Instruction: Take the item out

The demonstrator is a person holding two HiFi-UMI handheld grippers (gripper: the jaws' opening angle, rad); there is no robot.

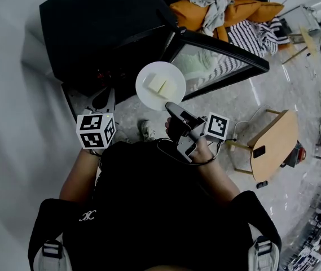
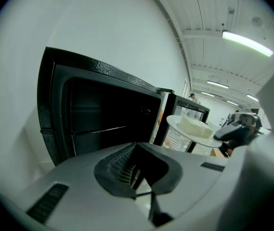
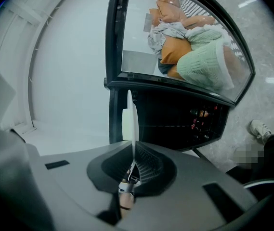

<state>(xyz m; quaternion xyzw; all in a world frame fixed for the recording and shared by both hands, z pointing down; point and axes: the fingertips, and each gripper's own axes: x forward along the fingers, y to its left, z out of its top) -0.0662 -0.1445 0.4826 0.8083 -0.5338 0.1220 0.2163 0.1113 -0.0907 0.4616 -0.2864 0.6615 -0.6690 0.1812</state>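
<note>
Right tongs (image 1: 169,106) are closed on the near rim of a round white plate (image 1: 174,75), whose thin edge is pinched between the pads. The plate is held level, face up, in the air just outside the black oven (image 1: 104,27), in front of its dark opening and beside the opened glass door (image 1: 219,61). Being round, the plate shows no long axis; its gripped edge is turned toward the person and its far edge toward the oven. Two pale blocks (image 1: 157,84) are carried side by side near its middle. Left tongs (image 2: 137,171) are drawn together with nothing between them, pointed toward the oven's opening and kept apart from the plate.
</note>
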